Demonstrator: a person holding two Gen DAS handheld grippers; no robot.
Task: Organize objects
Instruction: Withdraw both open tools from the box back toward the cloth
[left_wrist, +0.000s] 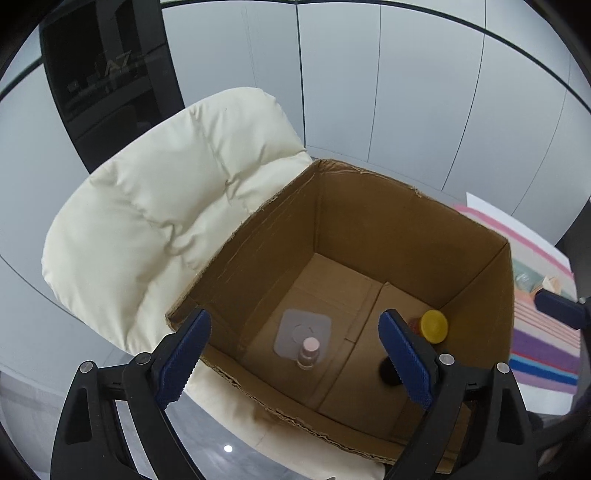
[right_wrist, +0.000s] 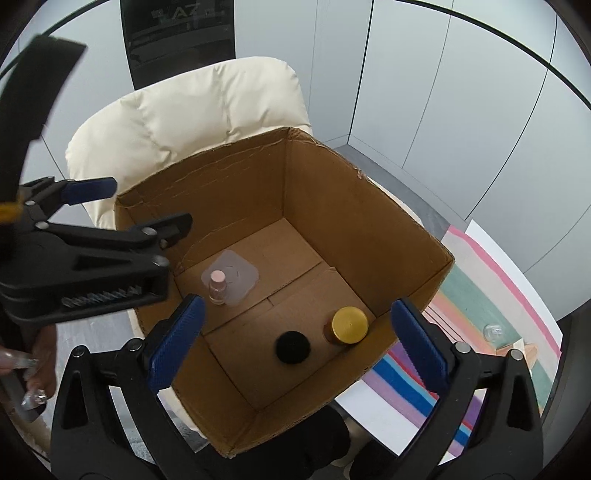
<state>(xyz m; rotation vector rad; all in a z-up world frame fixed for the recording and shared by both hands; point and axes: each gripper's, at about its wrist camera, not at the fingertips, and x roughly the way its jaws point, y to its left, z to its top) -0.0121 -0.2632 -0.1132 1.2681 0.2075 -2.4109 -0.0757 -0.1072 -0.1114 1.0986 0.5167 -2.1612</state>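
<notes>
An open cardboard box rests on a cream padded chair. On its floor a small pink-capped bottle stands upright beside a translucent square lid. A yellow-lidded jar and a black-capped jar sit towards the right corner. My left gripper hovers open over the box's near-left rim, holding nothing. My right gripper is open above the box's near edge, also holding nothing. In the left wrist view one right fingertip shows at the edge.
A striped, many-coloured mat lies on a white surface right of the box, with a small clear jar and a beige object on it. A hand grips the left tool. Grey wall panels and a dark panel stand behind.
</notes>
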